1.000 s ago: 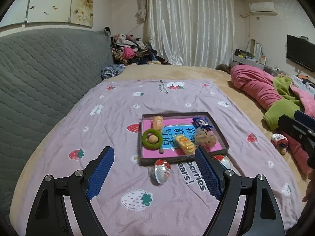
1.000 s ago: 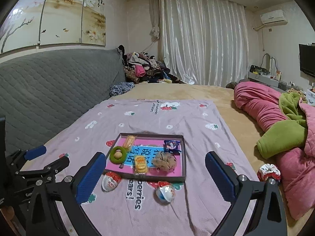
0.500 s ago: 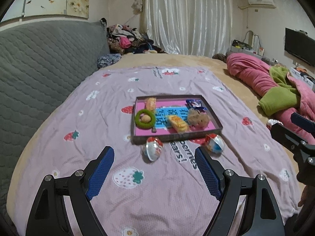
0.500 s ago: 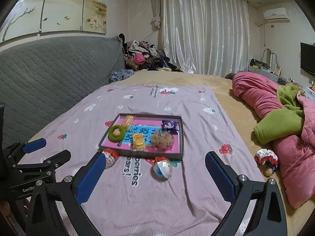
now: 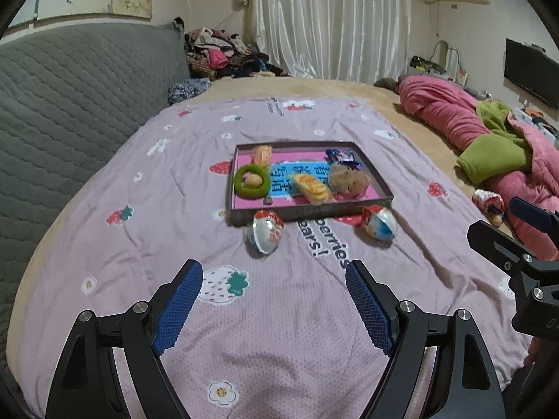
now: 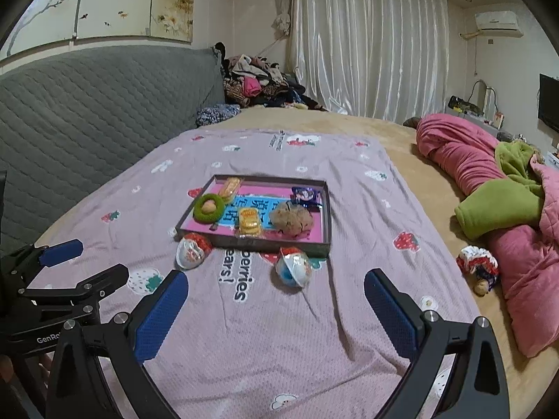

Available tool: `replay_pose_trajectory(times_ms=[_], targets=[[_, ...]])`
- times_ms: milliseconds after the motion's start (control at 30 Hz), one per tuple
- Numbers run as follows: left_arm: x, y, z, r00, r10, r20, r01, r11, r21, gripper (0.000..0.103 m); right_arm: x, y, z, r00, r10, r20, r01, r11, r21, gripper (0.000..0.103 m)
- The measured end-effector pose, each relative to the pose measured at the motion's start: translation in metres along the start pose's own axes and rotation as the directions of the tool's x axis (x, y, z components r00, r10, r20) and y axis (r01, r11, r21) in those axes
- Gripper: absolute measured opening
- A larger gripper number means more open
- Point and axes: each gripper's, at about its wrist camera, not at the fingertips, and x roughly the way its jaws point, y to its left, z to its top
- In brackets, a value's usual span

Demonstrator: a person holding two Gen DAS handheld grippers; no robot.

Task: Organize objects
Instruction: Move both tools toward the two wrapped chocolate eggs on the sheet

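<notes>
the blanket [image 5: 146, 230] is lilac, printed with red strawberries and white flowers. the tray [image 5: 241, 216] has dark grey walls and a pink floor with a blue patch. in it lie a green ring [image 5: 241, 188] and a yellow packet [image 5: 311, 188]. the 2 eggs [image 5: 265, 232] [image 5: 379, 223] are red, white and blue. gripper pads [image 6: 160, 314] are blue.

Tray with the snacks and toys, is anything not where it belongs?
Yes. Two foil-wrapped eggs lie outside the tray, on the pink blanket by its near edge: one at the near-left corner, one toward the near-right. A small doll lies off the blanket by the pink quilt.
</notes>
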Motion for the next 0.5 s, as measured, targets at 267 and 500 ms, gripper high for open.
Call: replay_pose_trajectory(times_ms=[267, 500], targets=[[0.024, 0.001, -0.012, 0.999, -0.002, -0.051, 0.002, 1.000, -0.004, 0.085, 0.020, -0.002, -0.015, 0.999, -0.003, -0.048, 0.003, 1.000, -0.002, 0.102], [0.041, 0.004, -0.023, 0.995, -0.003, -0.097, 0.001, 1.000, -0.015, 0.085, 0.030, 0.000, -0.026, 0.997, -0.004, -0.077, 0.003, 1.000, -0.005, 0.102]])
